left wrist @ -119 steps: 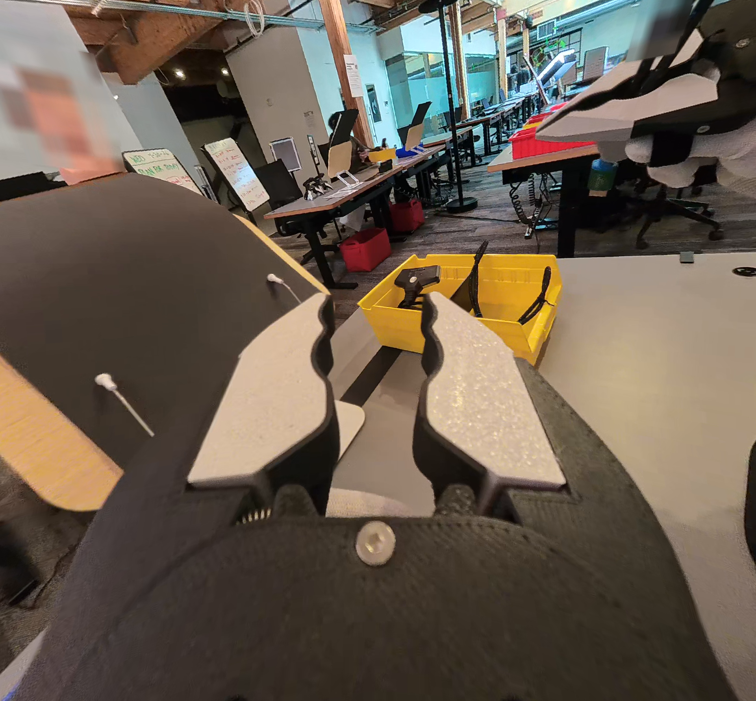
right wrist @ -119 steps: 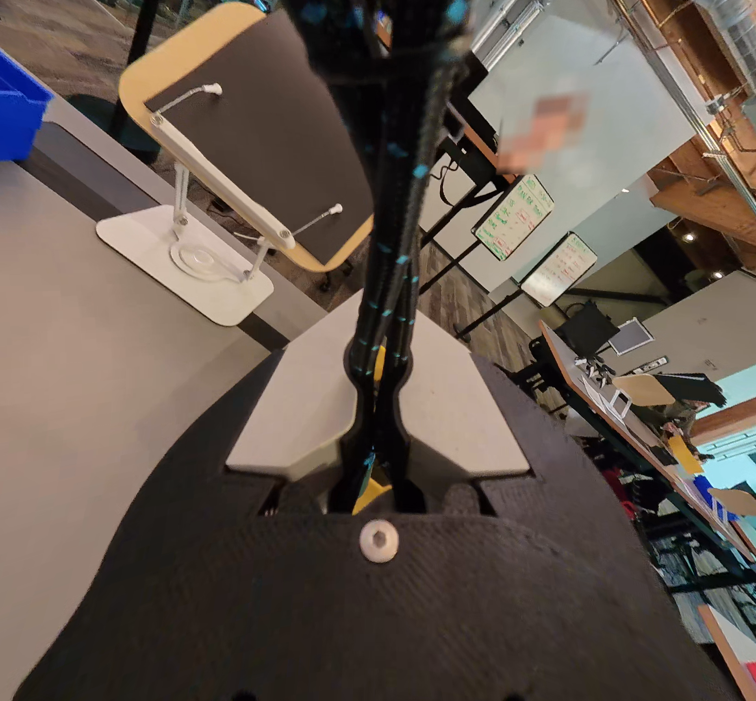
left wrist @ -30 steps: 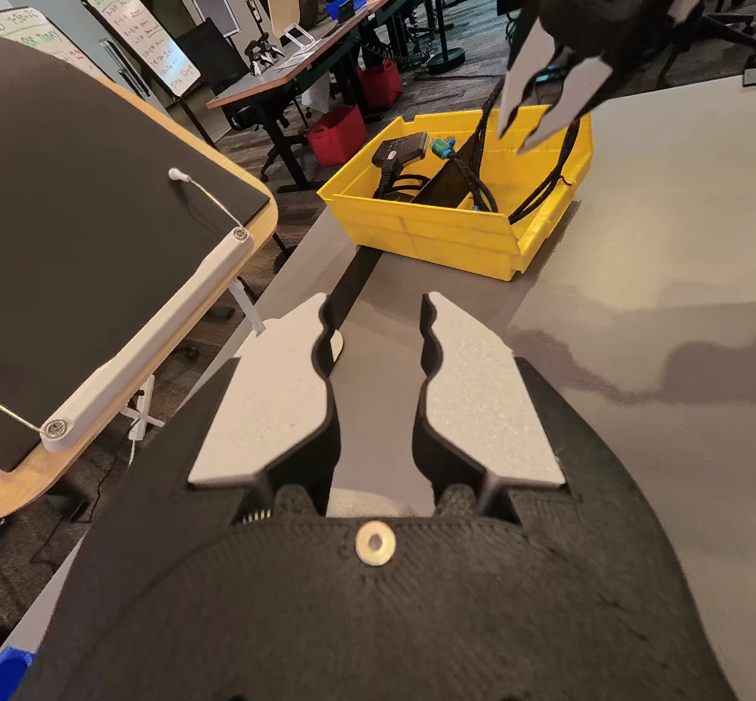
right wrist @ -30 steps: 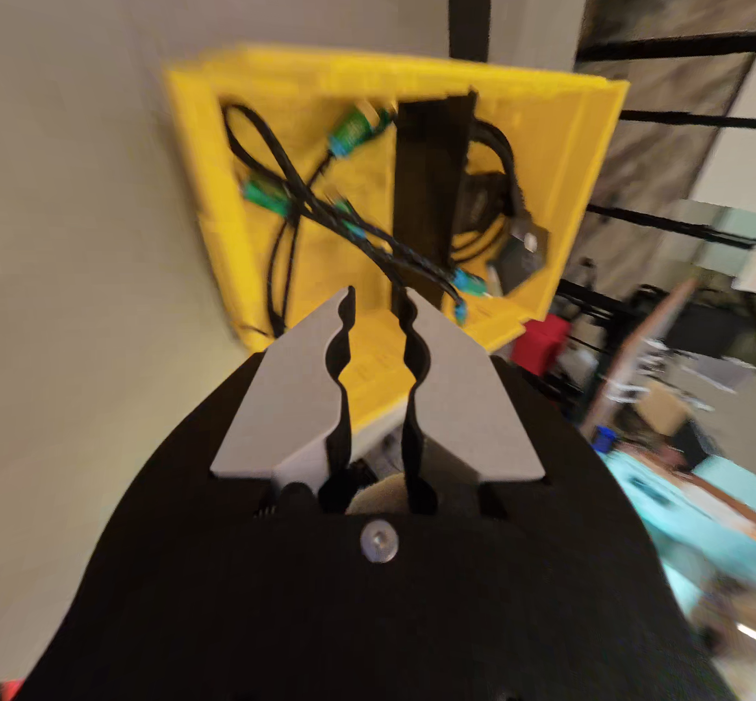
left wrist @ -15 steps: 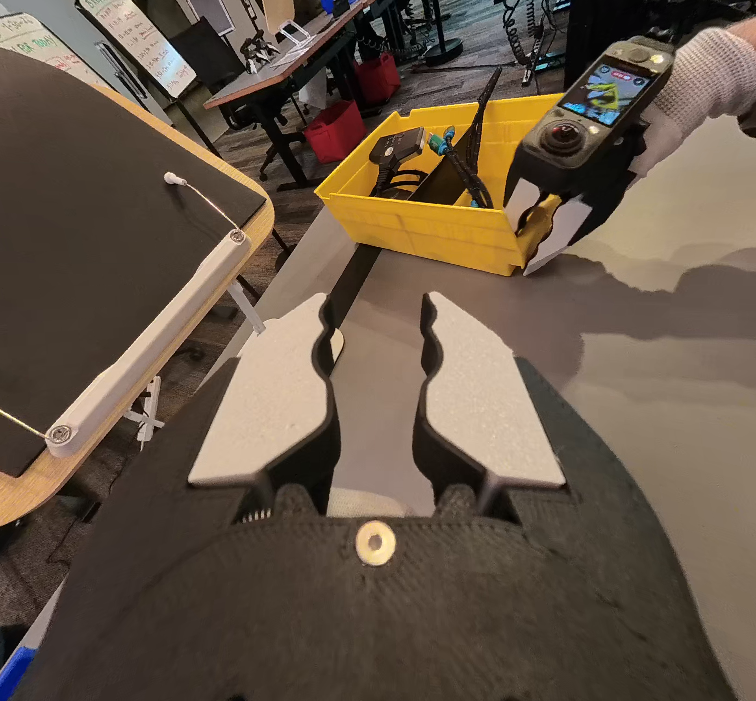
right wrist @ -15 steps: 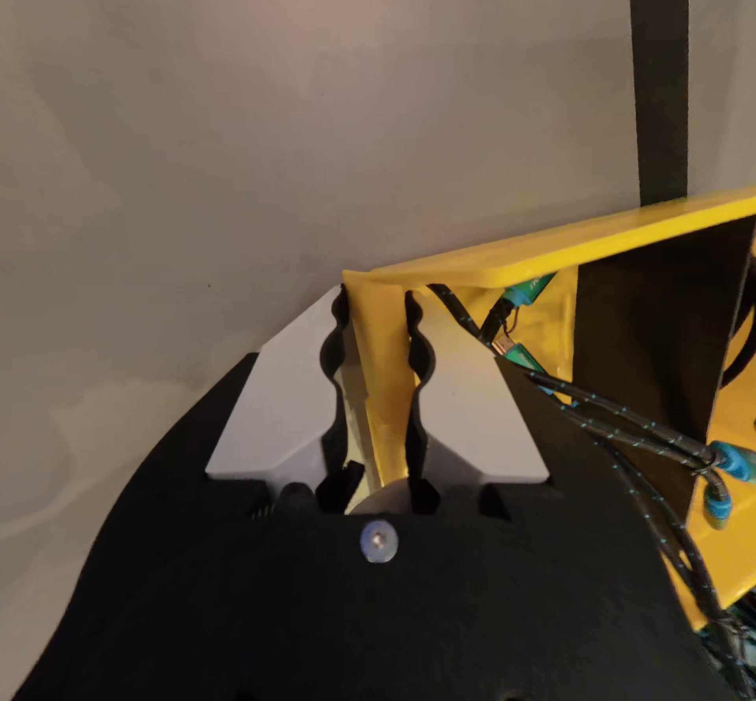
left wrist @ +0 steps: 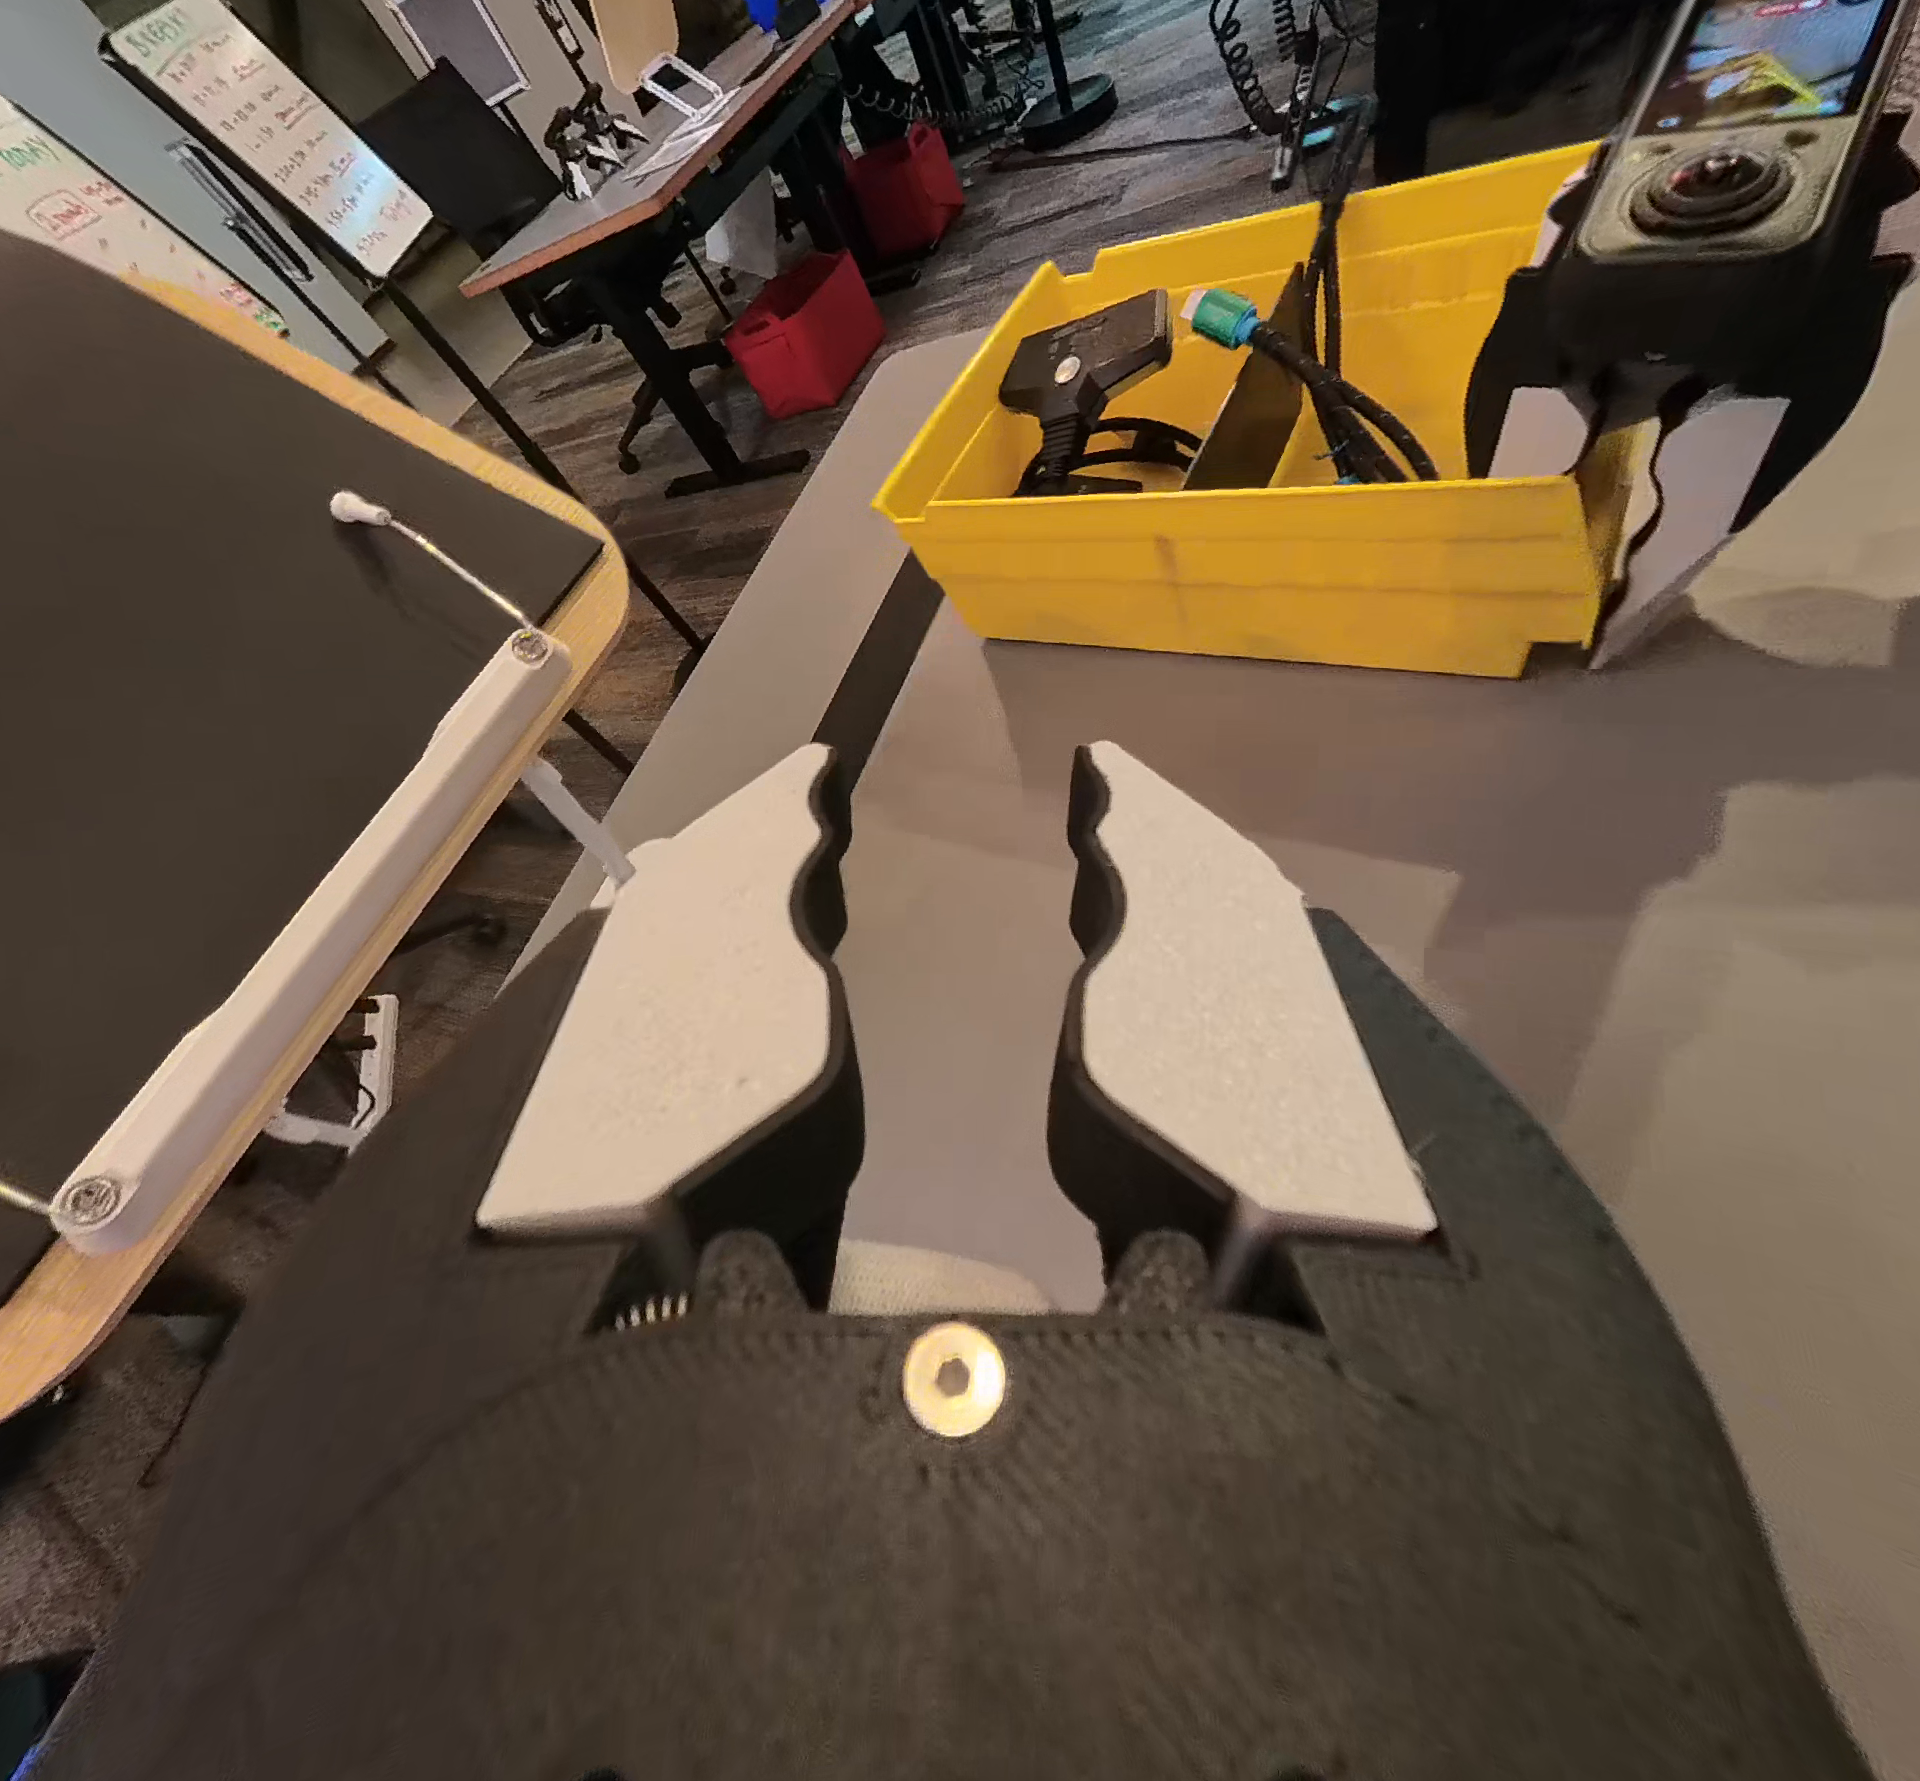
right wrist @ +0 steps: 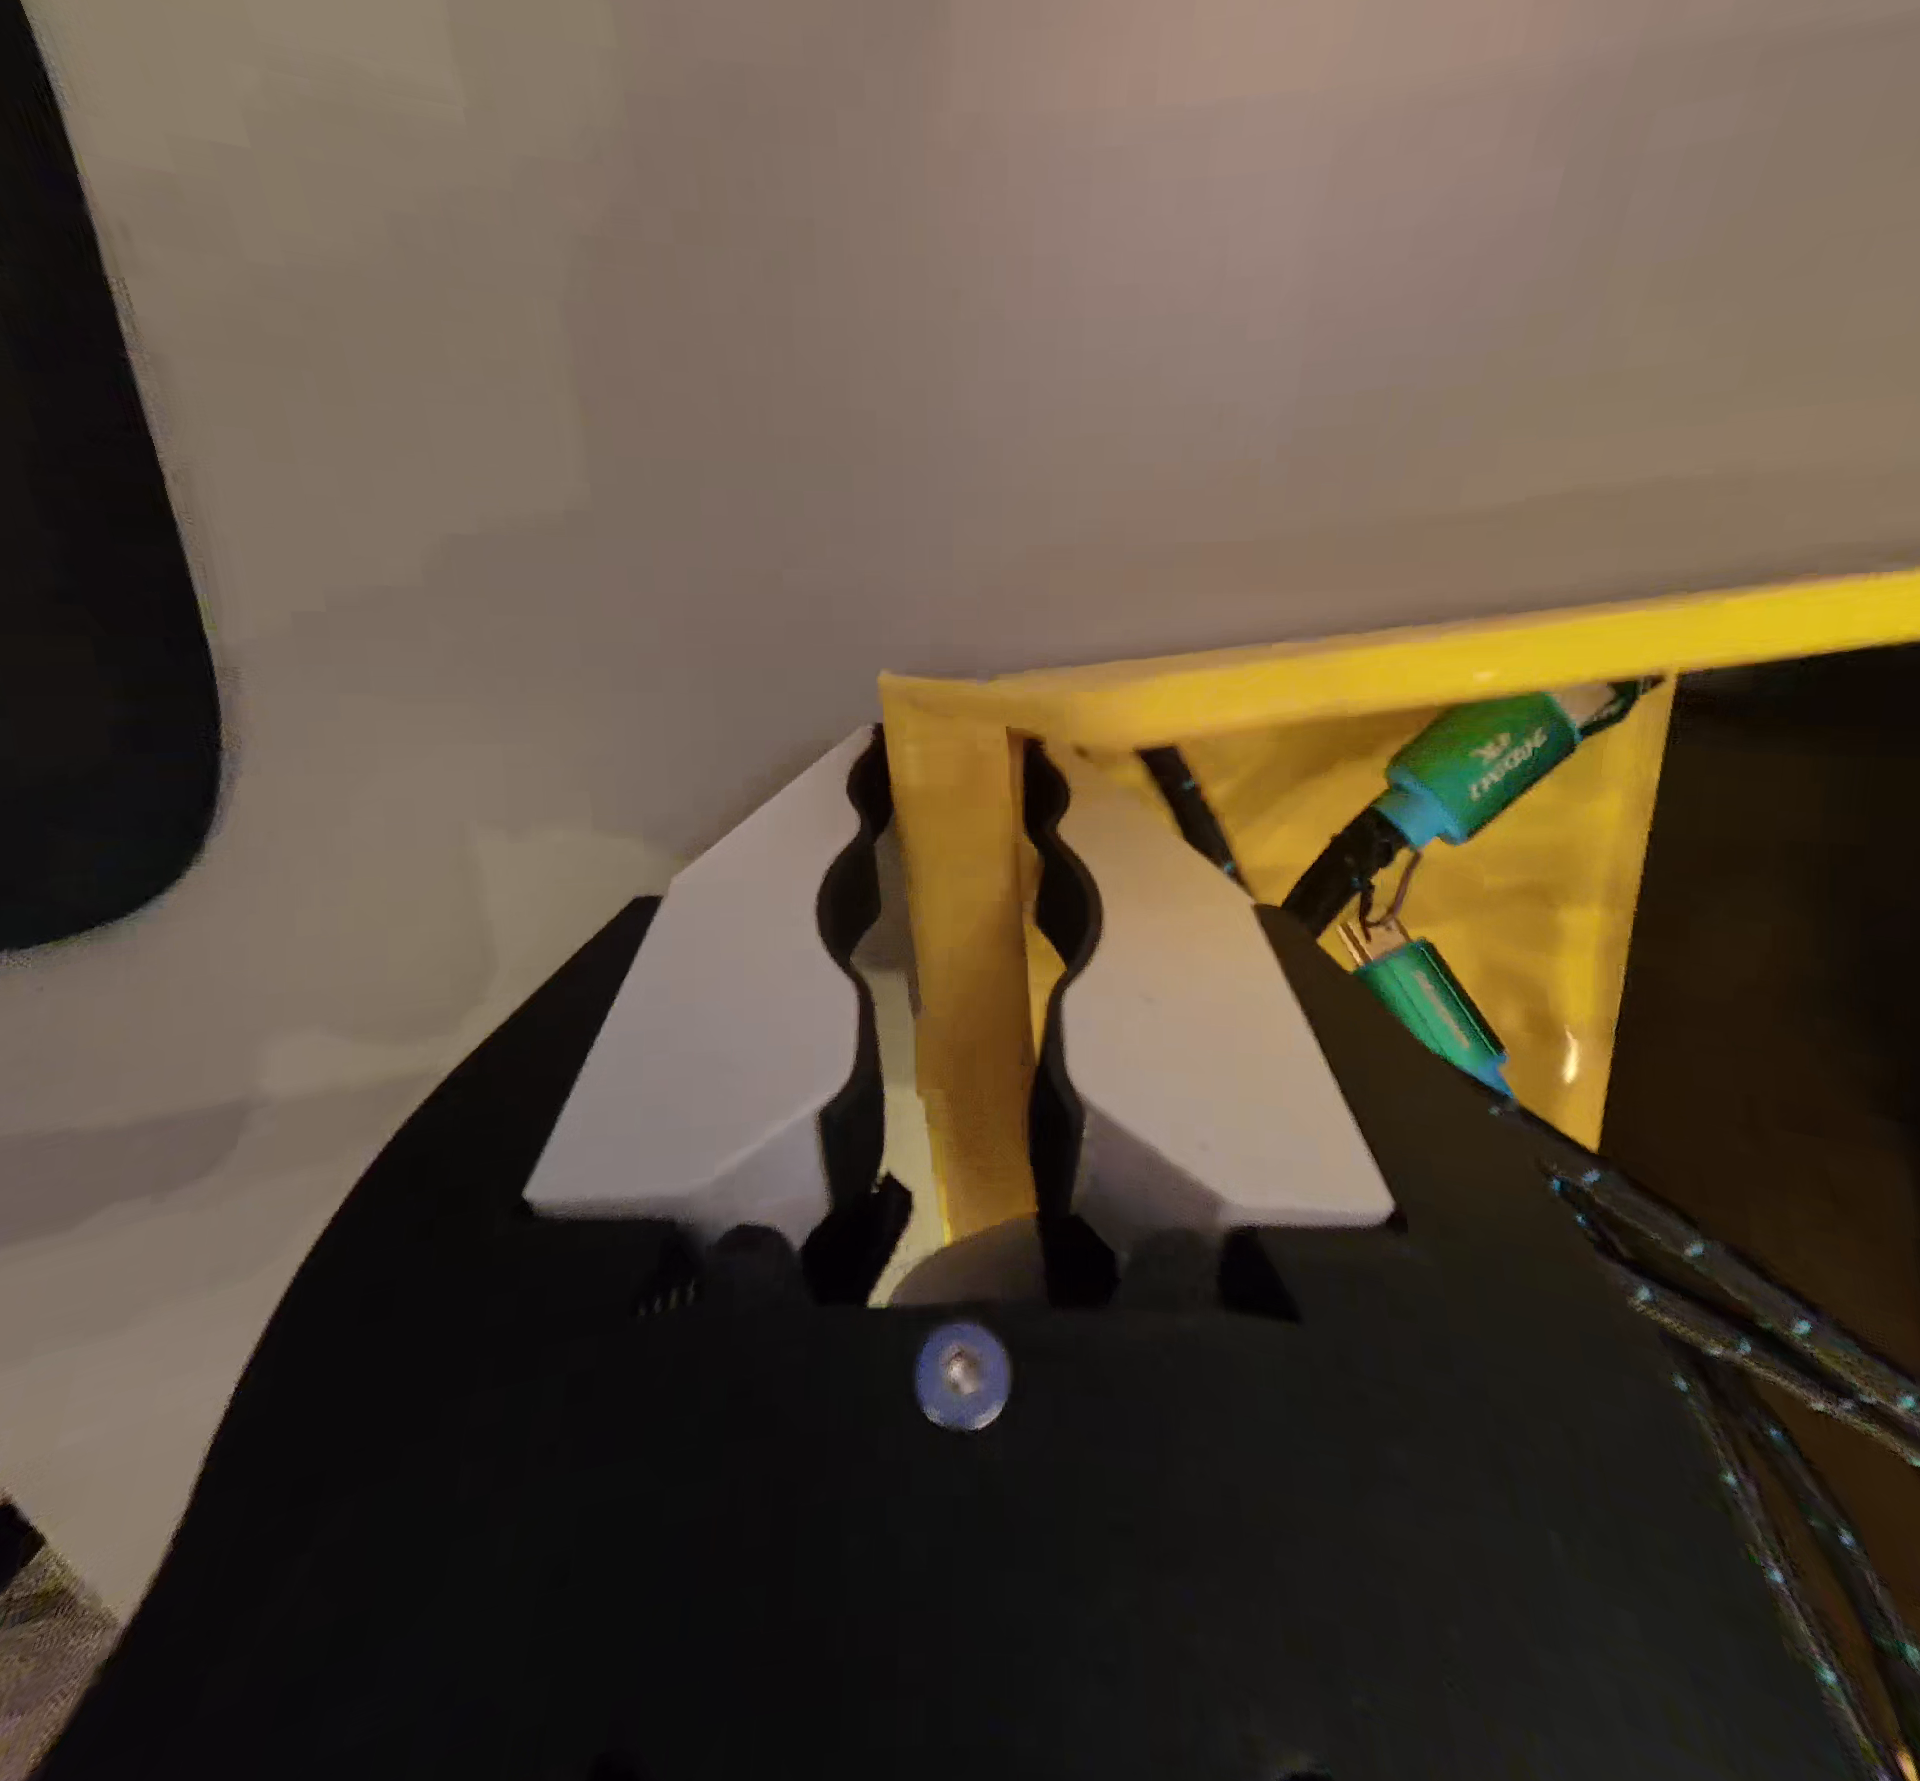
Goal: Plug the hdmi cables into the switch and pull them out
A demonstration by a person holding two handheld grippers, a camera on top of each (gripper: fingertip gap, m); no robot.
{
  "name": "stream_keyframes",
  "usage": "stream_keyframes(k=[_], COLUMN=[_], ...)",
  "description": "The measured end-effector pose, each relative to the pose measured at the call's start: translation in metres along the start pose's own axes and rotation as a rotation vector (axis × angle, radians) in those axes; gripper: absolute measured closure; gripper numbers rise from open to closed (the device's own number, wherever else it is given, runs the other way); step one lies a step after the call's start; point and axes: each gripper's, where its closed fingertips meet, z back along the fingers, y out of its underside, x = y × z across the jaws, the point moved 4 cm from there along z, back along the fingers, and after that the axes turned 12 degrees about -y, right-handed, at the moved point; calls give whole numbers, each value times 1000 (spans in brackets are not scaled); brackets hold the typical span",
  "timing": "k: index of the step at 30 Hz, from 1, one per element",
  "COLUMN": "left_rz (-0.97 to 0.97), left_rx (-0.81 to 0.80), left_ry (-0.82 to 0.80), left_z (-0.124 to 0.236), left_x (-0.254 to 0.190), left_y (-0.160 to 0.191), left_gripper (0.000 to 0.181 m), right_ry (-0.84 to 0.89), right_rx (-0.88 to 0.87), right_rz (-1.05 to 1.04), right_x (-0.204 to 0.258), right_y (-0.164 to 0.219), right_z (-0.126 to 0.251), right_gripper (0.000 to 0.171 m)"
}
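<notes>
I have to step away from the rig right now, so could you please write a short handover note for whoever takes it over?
Left gripper: open, holding nothing, above the grey table, short of the yellow bin.
Right gripper: fingers astride the bin's corner wall, one outside, one inside; gaps remain, so not clamped.
In the bin: the black switch in the left compartment, braided HDMI cables with teal plugs across the black divider.
Done: cables are unplugged and binned.
Left: apparently moving the bin; I cannot tell whether another plug cycle is due.

Both grippers: black textured bodies, pale grey wavy-edged fingers, one silver hex screw.
</notes>
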Motion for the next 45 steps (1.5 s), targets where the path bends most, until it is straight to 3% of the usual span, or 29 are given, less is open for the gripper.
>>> stream_keyframes(k=[2,8,13,17,21,24,27,31,34,41,45], left_rz=[-9,-31,-6,73,13,16,42,65,77,33,33], left_rx=[-6,-7,-17,-12,14,15,22,32,30,57,55], left_ry=[13,26,-5,-42,-44,-50,-65,-75,-56,-54,-52], left_z=[1,2,3,-7,-13,-11,-11,-11,-14,-18,-18], left_x=[-4,-8,0,4,-5,-1,8,14,10,3,3], left_y=[-3,-5,-7,-5,-2,-1,5,11,10,12,11], left_gripper=[141,141,141,141,141,140,141,141,141,141,141], right_ry=[38,101,296,536,768,812,908,905,847,680,579], right_rx=[56,-1,-93,-315,-609,-833,-962,-945,-730,-434,-428], right_rz=[-4,-28,-16,166,179,139,19,-250,-458,-629,-671], right_x=[6,26,45,54,28,8,-19,-71,-113,-156,-160], right_y=[9,5,-22,-107,-176,-202,-194,-151,-112,-68,-63], right_z=[3,51,120,179,227,244,254,231,187,97,73], right_gripper=[129,126,133,138,141,140,136,111,83,88,98])
